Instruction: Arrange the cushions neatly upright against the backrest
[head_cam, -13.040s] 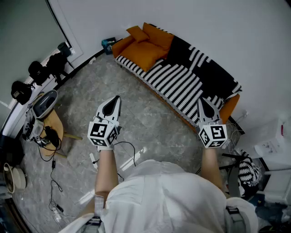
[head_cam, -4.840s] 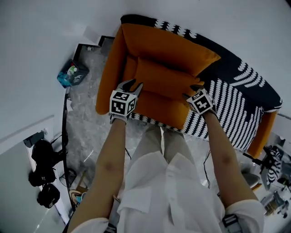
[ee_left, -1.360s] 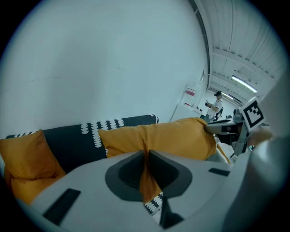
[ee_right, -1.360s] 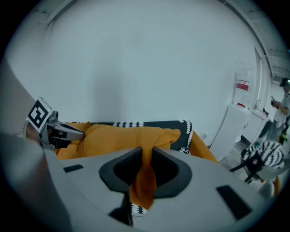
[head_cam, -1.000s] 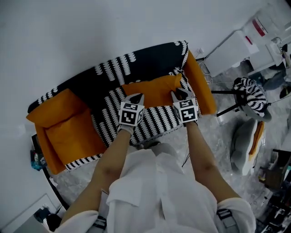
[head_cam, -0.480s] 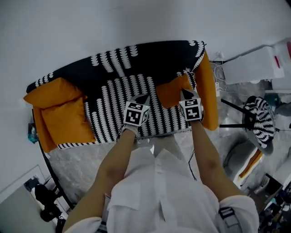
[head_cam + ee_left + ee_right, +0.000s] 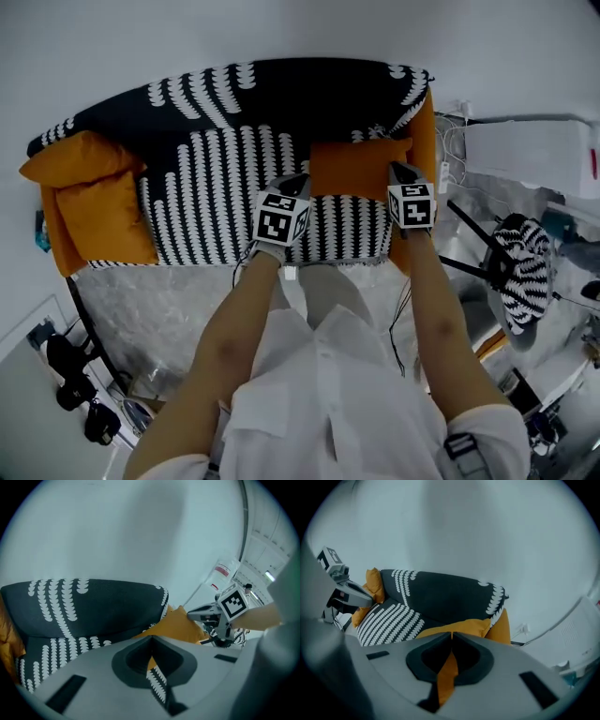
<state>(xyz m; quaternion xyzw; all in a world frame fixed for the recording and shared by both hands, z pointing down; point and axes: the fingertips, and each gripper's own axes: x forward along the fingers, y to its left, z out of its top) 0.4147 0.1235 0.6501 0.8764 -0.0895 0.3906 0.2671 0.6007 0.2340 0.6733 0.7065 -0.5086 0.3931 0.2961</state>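
Note:
An orange cushion sits at the right end of the black-and-white sofa, its lower part on the striped seat below the dark backrest. My left gripper is shut at the cushion's left edge, and orange fabric shows right at its closed tips. My right gripper is shut at the cushion's right edge beside the orange armrest, with orange cloth running down between its jaws. Two more orange cushions stand at the sofa's left end.
A white wall runs close behind the sofa. Right of the sofa stand a white unit, cables and a striped bundle on a dark stand. Black bags lie on the grey floor at lower left.
Both grippers have come down with the right-hand cushion, from up against the backrest to the seat by the right armrest. The sofa now lies square across the head view.

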